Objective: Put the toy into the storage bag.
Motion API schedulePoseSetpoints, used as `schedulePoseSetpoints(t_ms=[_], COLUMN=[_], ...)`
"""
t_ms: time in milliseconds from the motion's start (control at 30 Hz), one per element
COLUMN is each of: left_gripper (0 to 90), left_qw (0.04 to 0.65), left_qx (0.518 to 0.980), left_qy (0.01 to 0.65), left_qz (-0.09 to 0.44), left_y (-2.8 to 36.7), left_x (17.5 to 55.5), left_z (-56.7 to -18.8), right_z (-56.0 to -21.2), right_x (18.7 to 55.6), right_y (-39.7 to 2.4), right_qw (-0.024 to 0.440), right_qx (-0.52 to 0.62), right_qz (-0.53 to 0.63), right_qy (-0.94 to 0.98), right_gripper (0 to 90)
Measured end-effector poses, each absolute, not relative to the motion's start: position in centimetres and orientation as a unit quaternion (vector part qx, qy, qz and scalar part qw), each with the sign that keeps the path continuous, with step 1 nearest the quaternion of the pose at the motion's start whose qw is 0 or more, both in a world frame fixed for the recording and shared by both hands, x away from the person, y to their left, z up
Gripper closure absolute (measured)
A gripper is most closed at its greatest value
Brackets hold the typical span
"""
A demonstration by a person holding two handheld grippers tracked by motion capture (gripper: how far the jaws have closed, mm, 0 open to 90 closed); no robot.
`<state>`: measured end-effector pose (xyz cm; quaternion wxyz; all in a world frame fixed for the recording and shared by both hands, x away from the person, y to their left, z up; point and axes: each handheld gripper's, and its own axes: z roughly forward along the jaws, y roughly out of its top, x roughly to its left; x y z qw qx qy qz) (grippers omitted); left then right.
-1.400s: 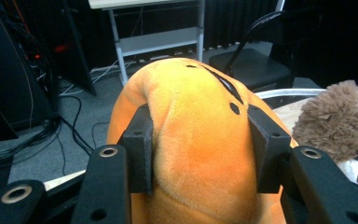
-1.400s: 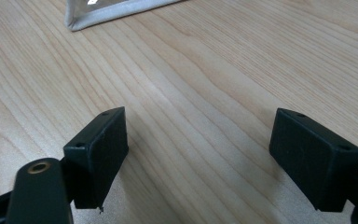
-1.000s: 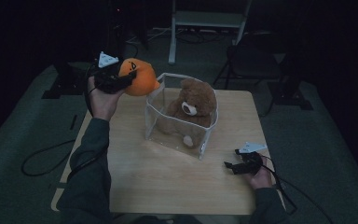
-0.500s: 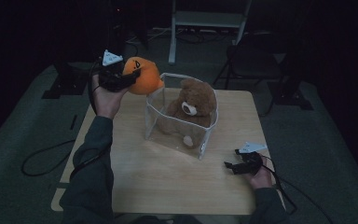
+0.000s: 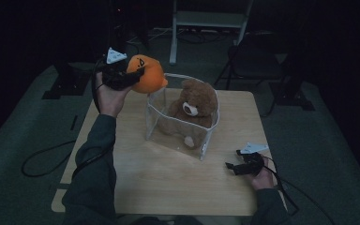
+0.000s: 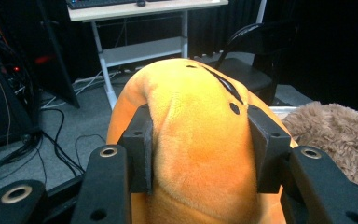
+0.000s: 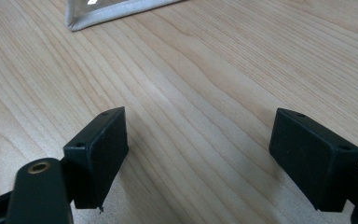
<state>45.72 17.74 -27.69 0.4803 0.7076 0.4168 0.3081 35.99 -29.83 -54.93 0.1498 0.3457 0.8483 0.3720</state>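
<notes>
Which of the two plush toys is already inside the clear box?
The brown plush teddy bear sits inside it; the orange plush toy is held outside in the left tongs.

Left gripper (image 5: 130,77): clamps orange plush toy (image 5: 147,75)
Clear bin (image 5: 178,126): just right, below
Teddy bear (image 5: 194,105): inside bin

I see the orange plush toy (image 5: 147,75) held up in the air, clear of the counter, just beside the rear left corner of the clear bin. It is round and soft, bright orange with dark stitched markings (probably a face, though the high view is dim). Its fabric bulges where it is squeezed at both sides.
</notes>
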Motion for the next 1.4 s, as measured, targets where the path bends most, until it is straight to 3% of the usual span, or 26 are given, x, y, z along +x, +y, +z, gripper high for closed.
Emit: schedulePoseSetpoints(t_ms=[1400], left_gripper=[52.1], left_qw=[0.499], left_qx=[0.721], left_qy=[0.38], left_qz=[0.296], left_y=[15.3], left_x=[47.1], left_z=[-28.0], right_z=[-54.9], right_x=[36.0], right_y=[-29.8], right_qw=[0.151], right_qx=[0.347], right_qz=[0.372], right_qy=[0.848], right_gripper=[18.6])
